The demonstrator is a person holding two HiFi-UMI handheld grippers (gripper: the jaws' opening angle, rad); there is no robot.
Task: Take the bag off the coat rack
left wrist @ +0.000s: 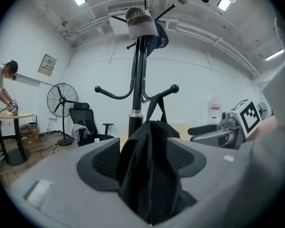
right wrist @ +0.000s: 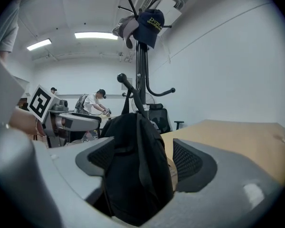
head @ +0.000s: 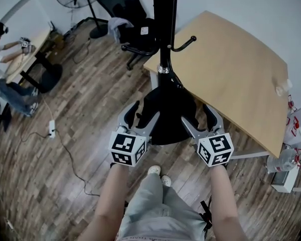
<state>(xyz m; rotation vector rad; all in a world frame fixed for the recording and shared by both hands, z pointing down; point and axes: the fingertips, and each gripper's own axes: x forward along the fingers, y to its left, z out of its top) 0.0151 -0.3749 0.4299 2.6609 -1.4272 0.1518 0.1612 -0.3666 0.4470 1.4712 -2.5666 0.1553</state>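
Black bag (head: 168, 114) hanging on coat rack (head: 163, 29) in head view, flanked by left gripper (head: 143, 115) and right gripper (head: 198, 115). Left gripper view: jaws spread, bag (left wrist: 149, 175) between, unpinched. Right gripper view: likewise. Grasping stage, seemingly; next, clamp and lift clear.

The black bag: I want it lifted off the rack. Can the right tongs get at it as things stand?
Likely yes: the right tongs stand open with the bag hanging between them, nothing in the way; they need only close.
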